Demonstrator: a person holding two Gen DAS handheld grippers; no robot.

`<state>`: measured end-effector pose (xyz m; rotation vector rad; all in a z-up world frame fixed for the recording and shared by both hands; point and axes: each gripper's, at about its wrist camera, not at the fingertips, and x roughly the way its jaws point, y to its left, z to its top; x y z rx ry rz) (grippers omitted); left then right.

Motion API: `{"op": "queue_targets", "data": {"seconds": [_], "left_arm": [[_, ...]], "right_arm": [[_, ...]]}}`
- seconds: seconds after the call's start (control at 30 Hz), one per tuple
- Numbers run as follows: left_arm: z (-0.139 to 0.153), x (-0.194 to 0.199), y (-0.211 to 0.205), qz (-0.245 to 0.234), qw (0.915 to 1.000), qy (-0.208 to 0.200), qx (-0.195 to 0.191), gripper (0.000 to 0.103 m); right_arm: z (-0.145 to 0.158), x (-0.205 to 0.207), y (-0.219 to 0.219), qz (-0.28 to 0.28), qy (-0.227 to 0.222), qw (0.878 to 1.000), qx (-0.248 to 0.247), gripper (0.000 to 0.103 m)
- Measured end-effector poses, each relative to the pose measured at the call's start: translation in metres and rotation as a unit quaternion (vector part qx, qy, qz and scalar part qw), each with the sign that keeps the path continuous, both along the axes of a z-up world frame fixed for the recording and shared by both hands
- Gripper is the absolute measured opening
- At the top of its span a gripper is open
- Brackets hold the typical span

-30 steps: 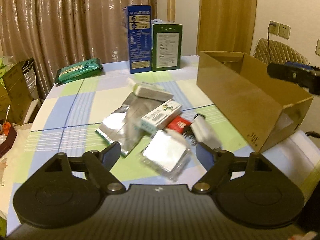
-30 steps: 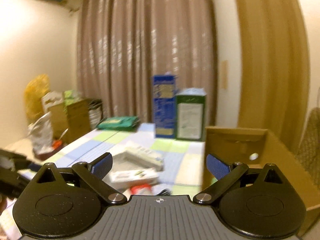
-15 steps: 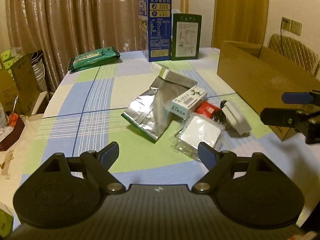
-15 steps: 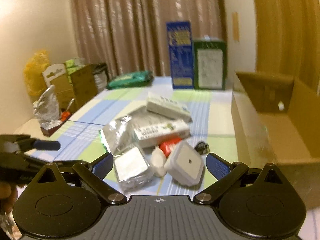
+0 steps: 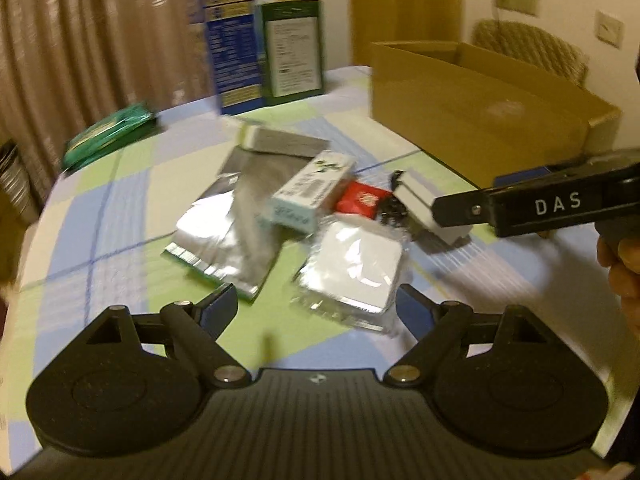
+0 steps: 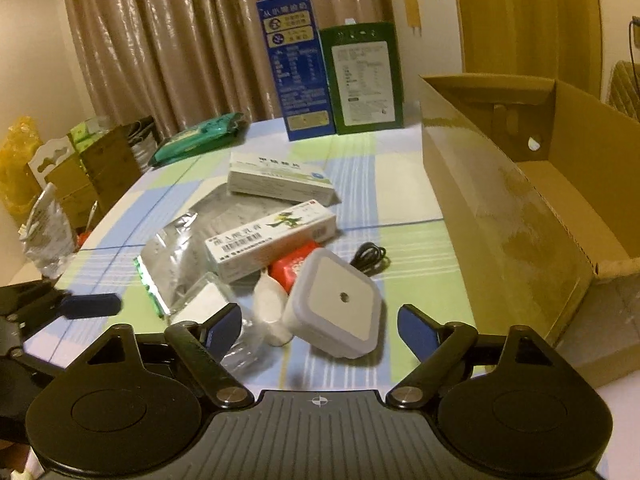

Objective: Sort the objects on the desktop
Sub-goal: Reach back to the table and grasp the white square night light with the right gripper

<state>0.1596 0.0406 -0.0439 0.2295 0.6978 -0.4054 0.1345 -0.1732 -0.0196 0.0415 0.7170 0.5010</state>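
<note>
A pile lies on the checked tablecloth: a silver foil pouch (image 6: 180,252), a white-green medicine box (image 6: 272,240), a long white box (image 6: 280,180), a red packet (image 6: 294,266), a black cable (image 6: 370,258), a small white bottle (image 6: 272,312) and a clear-wrapped white pack (image 5: 352,264). My right gripper (image 6: 320,326) hangs low over the pile. Its jaws are closing, with a white square night light (image 6: 340,300) between the fingers, and the pads stay clear of it. My left gripper (image 5: 316,308) is open just short of the clear-wrapped pack, nothing in it.
An open cardboard box (image 6: 500,200) stands on the table's right side. A tall blue carton (image 6: 296,64), a green carton (image 6: 364,76) and a green packet (image 6: 196,136) sit at the far end. Boxes and bags (image 6: 100,160) crowd the floor at left.
Both grippers have come down toward the pile. The right one has narrowed its jaws and the night light now sits between its fingers. The left one is nearer the clear-wrapped pack.
</note>
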Motion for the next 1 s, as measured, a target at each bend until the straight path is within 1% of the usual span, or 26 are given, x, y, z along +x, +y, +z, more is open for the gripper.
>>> {"op": "queue_targets", "data": {"seconds": [0.1,0.2,0.3,0.37,0.4,0.47,0.53,0.63,0.7,0.77,0.9,1.0], "left_arm": [[-0.007,0.015,-0.008,-0.026,0.9996,0.010,-0.001,0.083],[-0.013,0.026,-0.015,-0.049,0.9986,0.016,0.009,0.084],[-0.020,0.035,-0.019,-0.063,0.9975,0.030,0.010,0.084],[-0.026,0.040,-0.020,-0.065,0.9969,0.044,0.012,0.084],[-0.028,0.041,-0.019,-0.061,0.9968,0.050,0.013,0.083],[-0.028,0.039,-0.017,-0.052,0.9970,0.057,0.008,0.074],[-0.025,0.036,-0.013,-0.032,0.9975,0.064,-0.002,0.070],[-0.022,0.035,-0.002,0.018,0.9968,0.074,-0.023,0.069],[-0.021,0.033,0.004,0.045,0.9956,0.077,-0.027,0.069],[-0.021,0.031,0.006,0.052,0.9957,0.073,-0.021,0.069],[-0.022,0.028,0.004,0.047,0.9967,0.065,-0.008,0.069],[-0.023,0.027,0.003,0.043,0.9973,0.060,-0.001,0.071]], "right_arm": [[-0.002,0.002,0.000,-0.001,0.002,1.000,0.000,0.083],[-0.002,0.004,0.001,-0.002,0.004,1.000,0.002,0.083],[-0.004,0.007,0.004,-0.003,0.006,1.000,0.001,0.083],[-0.005,0.008,0.006,-0.002,0.008,1.000,0.001,0.084],[-0.006,0.008,0.008,-0.002,0.008,1.000,0.000,0.084],[-0.006,0.009,0.011,-0.002,0.007,1.000,-0.001,0.084],[-0.007,0.010,0.014,-0.006,0.008,1.000,0.001,0.084],[-0.009,0.012,0.018,-0.021,0.007,1.000,-0.005,0.084],[-0.012,0.015,0.019,-0.037,0.014,0.999,-0.006,0.084],[-0.014,0.019,0.019,-0.048,0.020,0.999,-0.008,0.084],[-0.021,0.026,0.019,-0.069,0.040,0.997,-0.004,0.083],[-0.027,0.030,0.017,-0.081,0.056,0.995,0.011,0.083]]}}
